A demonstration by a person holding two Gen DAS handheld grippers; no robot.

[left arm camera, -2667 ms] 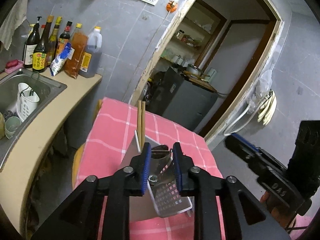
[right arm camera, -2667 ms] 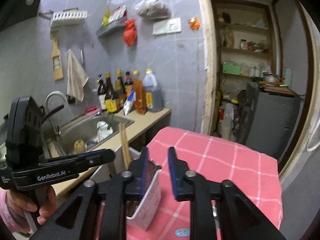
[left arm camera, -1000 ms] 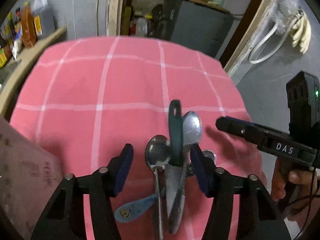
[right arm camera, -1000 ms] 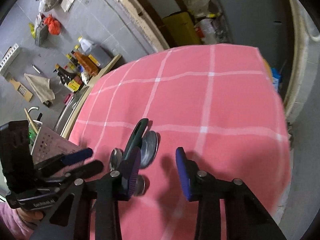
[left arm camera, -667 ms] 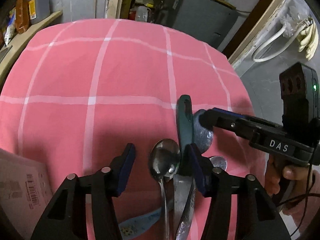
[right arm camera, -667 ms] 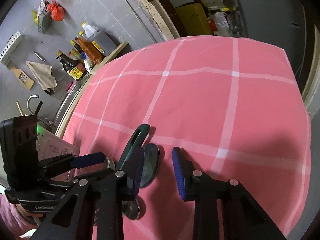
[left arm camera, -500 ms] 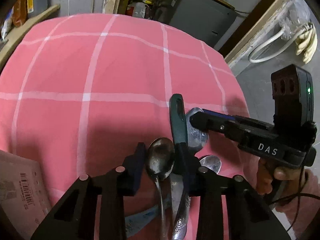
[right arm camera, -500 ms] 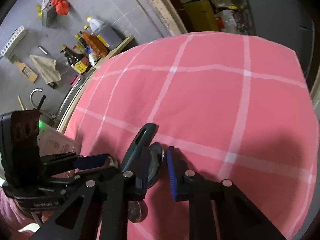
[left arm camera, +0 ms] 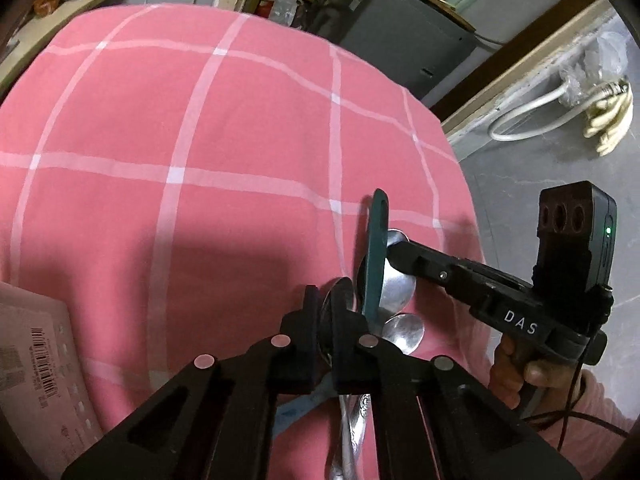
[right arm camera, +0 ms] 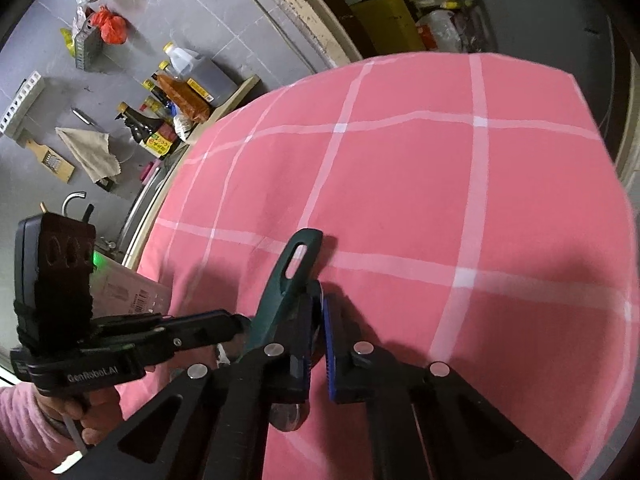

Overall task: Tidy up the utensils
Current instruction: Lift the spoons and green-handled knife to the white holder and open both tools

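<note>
Several utensils lie bunched on the pink checked tablecloth (left arm camera: pixel 200 140): steel spoons, a green-handled utensil (left arm camera: pixel 377 256) and a blue-handled piece (left arm camera: pixel 296 408). My left gripper (left arm camera: pixel 326 304) is shut on a steel spoon (left arm camera: pixel 340 292) at its bowl. My right gripper (right arm camera: pixel 318 320) is shut on the bowl of a larger steel spoon (left arm camera: pixel 394 280), right beside the green handle (right arm camera: pixel 288 280). The right gripper also shows in the left wrist view (left arm camera: pixel 394 246), and the left gripper in the right wrist view (right arm camera: pixel 236 326). Another spoon bowl (left arm camera: pixel 404 330) lies just below.
A white perforated utensil basket (left arm camera: pixel 36 368) stands at the table's left edge. Beyond it is a counter with sauce bottles (right arm camera: pixel 176 100) and a sink. A dark cabinet (left arm camera: pixel 400 20) stands past the table's far edge. The cloth (right arm camera: pixel 440 160) stretches far ahead.
Both grippers came down from the basket to the utensil pile and closed. The left shut on a spoon bowl, the right on the larger spoon beside the green handle.
</note>
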